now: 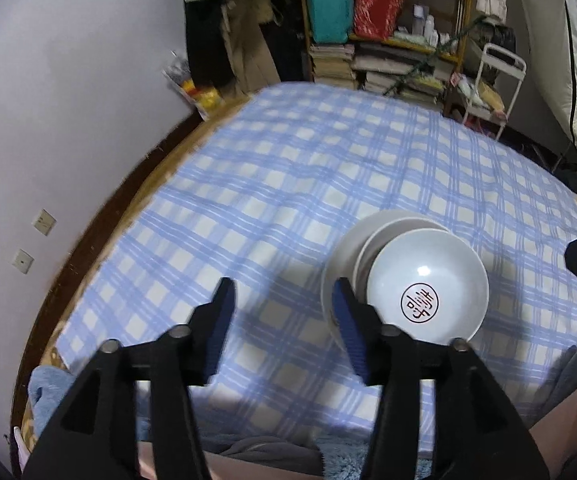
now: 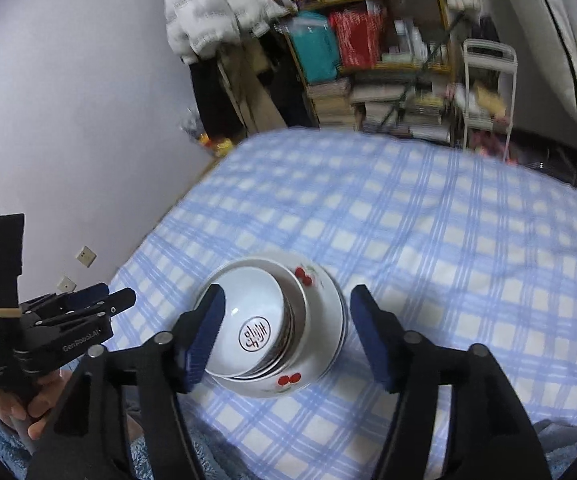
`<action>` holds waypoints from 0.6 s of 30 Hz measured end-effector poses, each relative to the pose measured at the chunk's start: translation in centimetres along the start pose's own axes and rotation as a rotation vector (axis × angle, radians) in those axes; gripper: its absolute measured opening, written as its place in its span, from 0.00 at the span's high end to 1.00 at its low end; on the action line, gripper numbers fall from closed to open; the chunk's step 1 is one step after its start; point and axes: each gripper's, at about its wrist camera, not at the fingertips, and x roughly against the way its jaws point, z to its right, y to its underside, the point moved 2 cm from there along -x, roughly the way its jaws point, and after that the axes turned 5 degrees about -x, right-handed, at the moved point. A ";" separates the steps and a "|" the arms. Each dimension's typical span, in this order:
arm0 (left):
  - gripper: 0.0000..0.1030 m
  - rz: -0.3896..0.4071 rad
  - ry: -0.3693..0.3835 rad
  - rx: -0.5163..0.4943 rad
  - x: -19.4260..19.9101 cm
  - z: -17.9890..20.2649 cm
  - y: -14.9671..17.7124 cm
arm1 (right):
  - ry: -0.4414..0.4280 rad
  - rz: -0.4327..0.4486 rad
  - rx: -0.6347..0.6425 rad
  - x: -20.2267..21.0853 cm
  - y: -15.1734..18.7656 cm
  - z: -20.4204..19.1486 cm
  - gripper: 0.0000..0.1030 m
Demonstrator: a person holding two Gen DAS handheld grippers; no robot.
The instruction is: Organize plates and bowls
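Note:
A stack of white dishes stands on the blue checked cloth (image 1: 288, 184). On top is a white bowl (image 1: 428, 284) with a round red-black mark inside; it also shows in the right wrist view (image 2: 248, 320). Under it are more bowls and a plate with red cherries (image 2: 320, 320). My left gripper (image 1: 284, 300) is open and empty, just left of the stack. My right gripper (image 2: 288, 320) is open and empty, above the stack with a finger to each side. The left gripper also shows in the right wrist view (image 2: 100, 300).
The cloth covers a table beside a pale wall (image 1: 48, 100). Behind it stand a cluttered shelf (image 1: 384, 20) with books and bags and a white cart (image 1: 492, 84). A blue fluffy fabric (image 1: 48, 392) lies at the near edge.

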 end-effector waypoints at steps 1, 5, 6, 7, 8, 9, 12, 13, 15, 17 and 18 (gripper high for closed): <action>0.36 0.024 -0.005 0.003 0.8 -0.2 0.2 | 0.004 0.016 0.012 0.5 0.0 -0.2 0.26; 0.21 0.138 -0.028 -0.013 3.7 -0.2 1.4 | 0.016 0.106 0.043 3.0 0.5 -0.7 0.14; 0.20 0.157 -0.034 -0.019 4.2 0.0 1.5 | 0.018 0.126 0.048 3.5 0.6 -0.7 0.10; 0.18 0.188 -0.043 -0.032 4.9 0.2 1.9 | 0.019 0.140 0.052 4.0 0.8 -0.8 0.04; 0.18 0.216 -0.054 -0.045 5.5 0.4 2.2 | 0.018 0.150 0.056 4.4 1.0 -0.8 0.02; 0.16 0.238 -0.061 -0.054 6.0 0.6 2.6 | 0.021 0.170 0.063 4.9 1.2 -0.8 0.01; 0.14 0.289 -0.052 -0.059 7.1 1.1 3.4 | 0.044 0.222 0.098 6.0 2.1 -0.9 0.00; 0.14 0.309 -0.041 -0.051 7.5 1.2 3.7 | 0.049 0.232 0.107 6.2 2.4 -0.9 0.00; 0.14 0.342 -0.022 -0.039 8.0 1.4 4.5 | 0.067 0.254 0.112 6.4 3.0 -0.8 0.00; 0.14 0.383 -0.026 -0.046 8.5 1.6 5.2 | 0.077 0.262 0.114 6.5 3.4 -0.5 0.00; 0.13 0.401 -0.034 -0.066 8.7 1.9 5.6 | 0.084 0.268 0.119 6.6 3.6 -0.5 0.00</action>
